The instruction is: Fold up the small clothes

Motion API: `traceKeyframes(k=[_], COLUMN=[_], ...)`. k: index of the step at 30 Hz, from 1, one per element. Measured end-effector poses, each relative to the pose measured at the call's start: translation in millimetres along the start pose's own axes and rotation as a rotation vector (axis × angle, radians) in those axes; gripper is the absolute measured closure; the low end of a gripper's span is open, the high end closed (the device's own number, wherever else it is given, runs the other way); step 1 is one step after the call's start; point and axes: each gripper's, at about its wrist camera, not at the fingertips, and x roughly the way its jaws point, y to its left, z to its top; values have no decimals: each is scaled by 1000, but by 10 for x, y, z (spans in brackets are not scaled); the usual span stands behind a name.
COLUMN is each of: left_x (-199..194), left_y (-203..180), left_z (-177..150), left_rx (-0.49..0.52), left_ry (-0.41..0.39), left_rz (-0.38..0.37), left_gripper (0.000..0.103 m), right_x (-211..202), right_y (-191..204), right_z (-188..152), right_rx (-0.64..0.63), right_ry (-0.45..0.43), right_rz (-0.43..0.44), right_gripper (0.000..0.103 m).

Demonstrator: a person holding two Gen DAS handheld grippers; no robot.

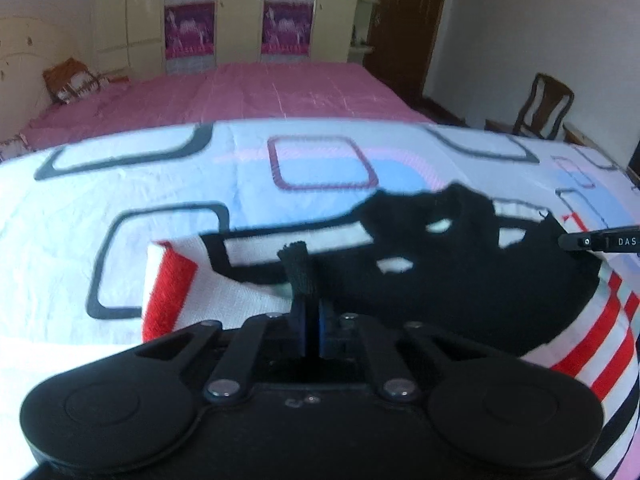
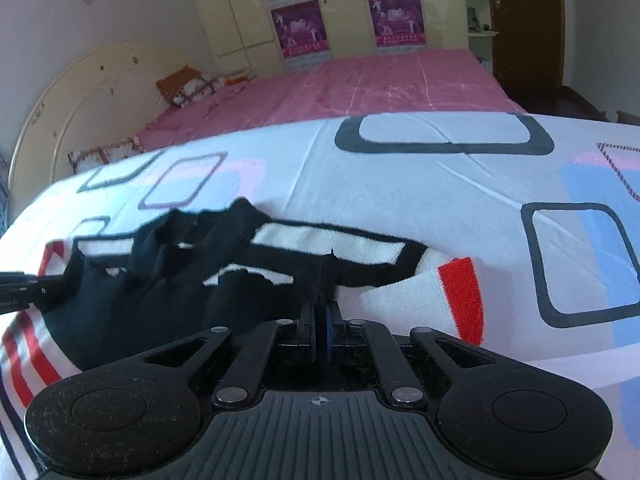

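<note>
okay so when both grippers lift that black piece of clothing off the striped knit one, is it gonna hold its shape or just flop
Probably flop. The black garment already lies crumpled with sagging gaps, so it looks thin and limp. With the left gripper and right gripper each pinching an edge, the middle would likely droop between them. It looks light, yet may drag the striped knit beneath slightly.

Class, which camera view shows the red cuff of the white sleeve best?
The left wrist view: the red cuff shows nearly whole, wrapping the sleeve end. The right wrist view shows its red cuff as a narrower band, partly cut off by the right gripper.
</note>
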Motion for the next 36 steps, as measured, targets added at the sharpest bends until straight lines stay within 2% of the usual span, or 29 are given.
traceKeyframes(k=[6, 10, 12, 18, 21, 23, 24, 25, 26, 27, 29, 31, 34, 36], left_x=[-175, -145, -57, 231, 249, 253, 249, 241, 230, 209, 169, 113, -15, -116], left_y=[88, 130, 143, 149, 164, 157, 154, 143, 133, 128, 114, 76, 11, -32], left_z=[153, 233, 227, 54, 43, 41, 47, 41, 40, 37, 36, 42, 57, 79], left_rx=[-52, -90, -100, -84, -76, -64, -63, -56, -53, -54, -58, -55, -46, -54], left_ry=[-120, -170, -164, -70, -53, -44, -41, -42, -44, -46, -50, -61, -89, -105], left_rz=[64, 120, 142, 176, 177, 186, 187, 196, 202, 198, 189, 190, 194, 196], left_gripper=[98, 98, 98, 97, 96, 92, 89, 81, 78, 75, 67, 50, 40, 39], right_x=[-184, -114, 15, 301, 315, 308, 294, 249, 201, 149, 91, 24, -14, -13], right_y=[35, 0, -33, -167, -182, -136, -114, -81, -57, -38, 14, 59, 159, 242], right_z=[177, 268, 251, 59, 30, 50, 56, 62, 68, 84, 121, 143, 155, 150], right_rx=[-2, 25, 44, 66, 61, 22, 13, 3, -8, -22, -41, -38, -45, -59], right_ry=[-134, -167, -143, -55, -64, -66, -76, -104, -138, -165, -173, -184, -179, -171], right_rz=[-50, -87, -111, -163, -172, -193, -207, -226, -242, -250, -229, -206, -180, -168], right_gripper=[99, 99, 99, 99, 99, 98, 86, 74, 54, 48, 48, 48, 48, 48])
